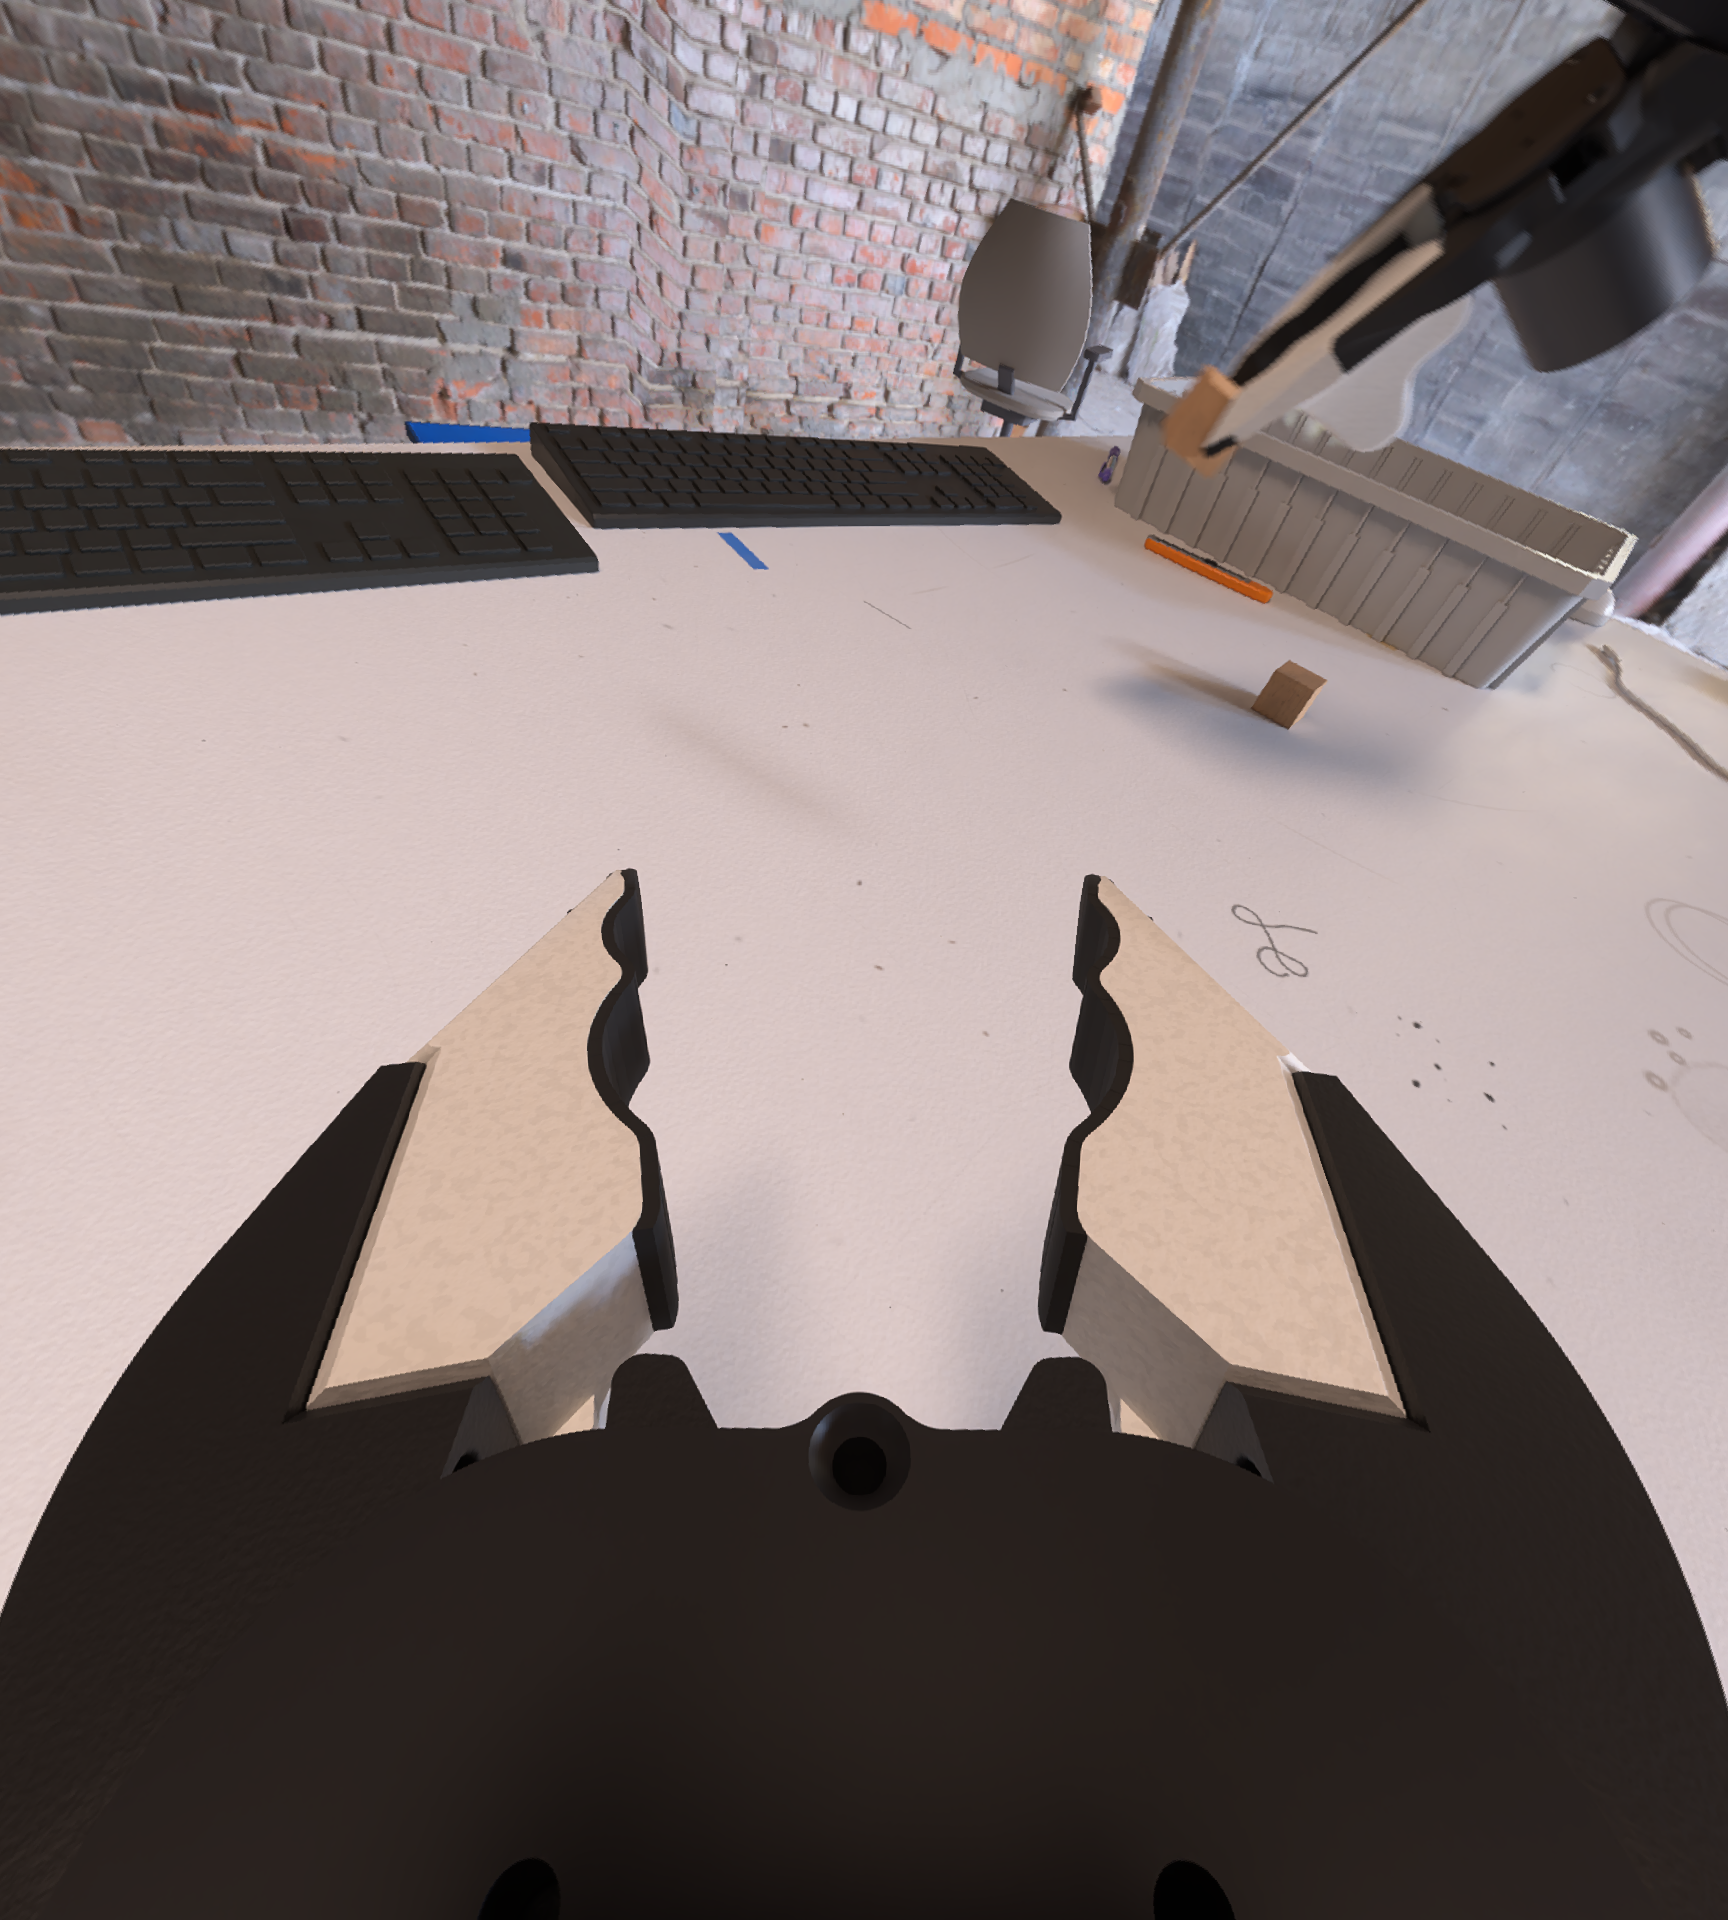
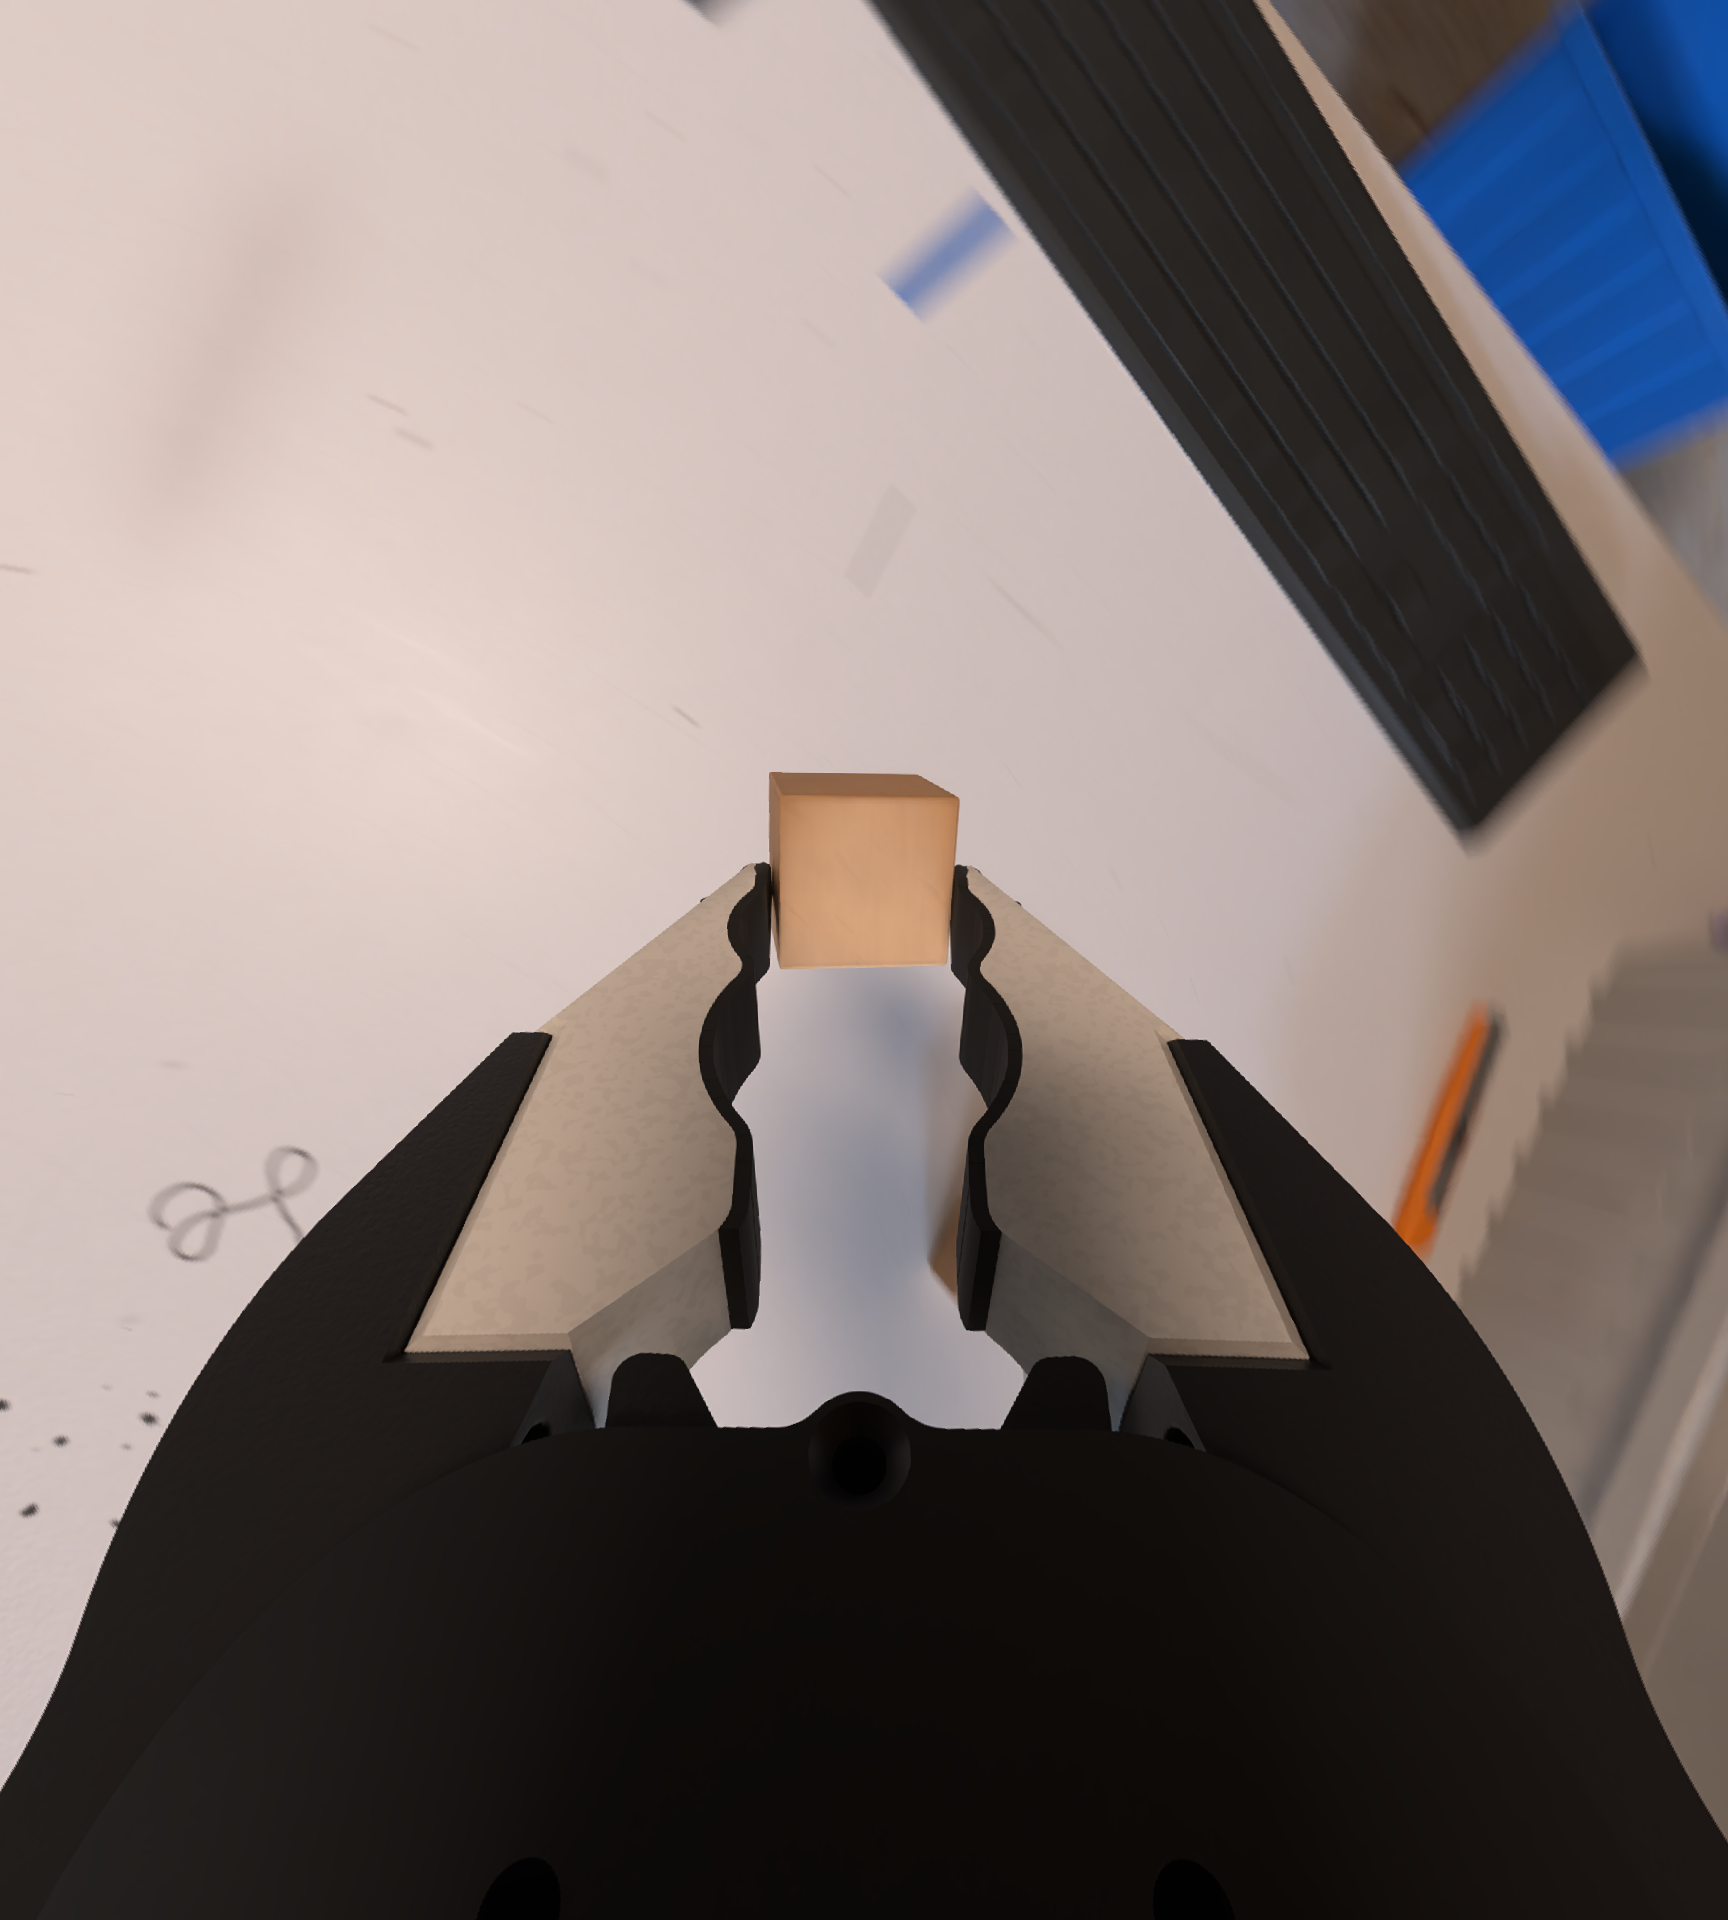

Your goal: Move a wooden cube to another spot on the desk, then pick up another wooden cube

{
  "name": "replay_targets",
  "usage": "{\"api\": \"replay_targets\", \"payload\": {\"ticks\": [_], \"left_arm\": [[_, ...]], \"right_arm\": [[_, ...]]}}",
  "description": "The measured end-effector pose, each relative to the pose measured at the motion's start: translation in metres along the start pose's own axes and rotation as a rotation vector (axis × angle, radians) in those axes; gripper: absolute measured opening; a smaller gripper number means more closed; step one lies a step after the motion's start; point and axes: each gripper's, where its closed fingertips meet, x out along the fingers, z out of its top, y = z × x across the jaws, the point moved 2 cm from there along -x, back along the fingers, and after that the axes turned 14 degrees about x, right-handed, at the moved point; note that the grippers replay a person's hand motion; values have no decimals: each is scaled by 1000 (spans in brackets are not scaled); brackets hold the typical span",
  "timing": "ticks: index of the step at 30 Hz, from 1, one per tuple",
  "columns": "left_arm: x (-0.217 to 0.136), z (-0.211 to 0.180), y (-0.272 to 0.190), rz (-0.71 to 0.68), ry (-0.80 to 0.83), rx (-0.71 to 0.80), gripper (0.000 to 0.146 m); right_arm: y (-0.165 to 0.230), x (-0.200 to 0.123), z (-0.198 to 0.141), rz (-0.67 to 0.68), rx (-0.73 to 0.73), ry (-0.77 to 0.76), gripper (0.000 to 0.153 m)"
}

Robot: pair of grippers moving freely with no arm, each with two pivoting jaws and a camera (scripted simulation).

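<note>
My right gripper (image 2: 860, 883) has its jaws clamped on one small tan wooden cube (image 2: 862, 873) above the white counter (image 1: 424, 831), the other tan wooden cube (image 1: 1288, 694) sits beside the grey ribbed bin (image 1: 1379, 540), nearer it than my left gripper (image 1: 860, 883), jaws apart and empty.

Office: desk (image 1: 527, 779), keyboards (image 1: 216, 530), swivel chair (image 1: 1026, 312).

Both grippers share one build. The left gripper (image 1: 860, 883) has a broad matte-black body with a round hole just behind the jaws. Its two fingers (image 1: 517, 1143) are cream, speckled, tapering forward, lined inside with wavy black pads (image 1: 631, 997). The right gripper (image 2: 860, 883) looks identical.
</note>
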Motion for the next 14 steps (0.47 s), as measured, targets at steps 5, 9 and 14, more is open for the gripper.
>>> {"api": "replay_targets", "payload": {"ticks": [5, 9, 14], "left_arm": [[2, 0, -2, -12, -22, -25, 83], [8, -2, -8, -44, -8, -26, 84], [12, -6, -11, -51, 14, -15, 84]], "right_arm": [[-99, -11, -94, -180, 284, 120, 34], [-125, 2, -153, -202, 421, 167, 34], [-116, 36, -183, -124, 399, 250, 34]]}}
